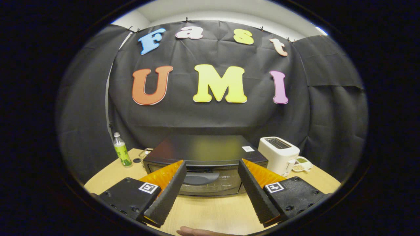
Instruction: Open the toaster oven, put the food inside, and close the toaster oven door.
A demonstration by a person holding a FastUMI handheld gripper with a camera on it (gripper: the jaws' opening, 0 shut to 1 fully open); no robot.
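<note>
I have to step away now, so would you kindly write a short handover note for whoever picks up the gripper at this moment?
Gripper: open, fingers spread wide, holding nothing, aimed at the toaster oven's front.
Toaster oven: on the wooden table, just beyond the fingers; door shut, its handle between the fingertips' line and untouched.
Nearby: white toaster to one side with a small dish beside it, green bottle on the other side.
Food: I cannot tell which item it is.
Done: nothing yet.
Left: open door, load food, close door.
</note>
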